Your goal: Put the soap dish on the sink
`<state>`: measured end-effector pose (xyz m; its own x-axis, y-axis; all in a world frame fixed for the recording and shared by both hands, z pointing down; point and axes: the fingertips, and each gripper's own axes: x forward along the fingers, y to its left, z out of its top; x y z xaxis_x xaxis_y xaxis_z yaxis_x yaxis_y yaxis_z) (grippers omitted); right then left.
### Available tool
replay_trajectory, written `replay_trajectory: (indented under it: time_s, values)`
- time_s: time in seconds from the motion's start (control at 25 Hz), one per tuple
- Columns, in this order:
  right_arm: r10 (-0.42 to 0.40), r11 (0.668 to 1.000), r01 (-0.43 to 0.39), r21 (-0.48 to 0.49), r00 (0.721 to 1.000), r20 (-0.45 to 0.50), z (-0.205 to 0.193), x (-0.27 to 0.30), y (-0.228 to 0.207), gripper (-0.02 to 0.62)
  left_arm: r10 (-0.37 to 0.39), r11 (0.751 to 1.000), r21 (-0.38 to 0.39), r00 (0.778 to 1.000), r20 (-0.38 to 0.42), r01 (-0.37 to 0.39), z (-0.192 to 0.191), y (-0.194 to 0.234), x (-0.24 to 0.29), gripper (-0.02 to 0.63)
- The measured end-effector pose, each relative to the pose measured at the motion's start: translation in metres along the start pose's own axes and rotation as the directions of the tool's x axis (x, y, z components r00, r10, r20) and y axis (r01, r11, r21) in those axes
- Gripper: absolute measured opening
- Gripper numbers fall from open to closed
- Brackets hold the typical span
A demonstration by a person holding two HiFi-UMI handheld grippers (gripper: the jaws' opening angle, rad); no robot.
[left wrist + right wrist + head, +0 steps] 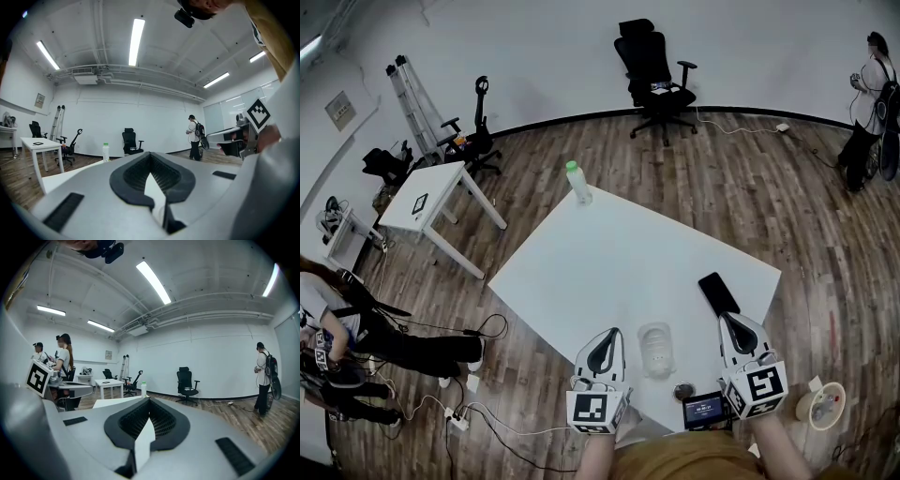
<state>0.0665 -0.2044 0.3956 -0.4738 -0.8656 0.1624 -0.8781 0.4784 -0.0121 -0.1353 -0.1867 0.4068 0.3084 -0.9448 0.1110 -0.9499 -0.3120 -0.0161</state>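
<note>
Clear-ish soap dish (657, 349) is seen on the counter (609, 262) btw left claw (609, 336) and right claw (729, 321), nearer the left; both are pressed together w/ nothing pinched.

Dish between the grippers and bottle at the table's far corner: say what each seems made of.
Soap dish: likely clear, glossy plastic; the white table shows through it. Bottle: probably translucent plastic, pale body, green cap.
</note>
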Motion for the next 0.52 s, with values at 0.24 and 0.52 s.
replay_trajectory:
  time_s: [0.24,0.52]
  values:
    - [-0.002,1.0,0.002,-0.001,1.0,0.001,0.0021,0.0019,0.0011,0.006,0.006,1.0,-0.006,1.0,-0.008,-0.006,0.0002,0.0038,-0.0005,0.008]
    - [-0.001,1.0,0.001,0.003,1.0,0.009,-0.0009,0.0003,-0.0042,0.006,0.011,1.0,-0.004,1.0,0.0,-0.011,-0.0016,0.0008,0.0007,0.008]
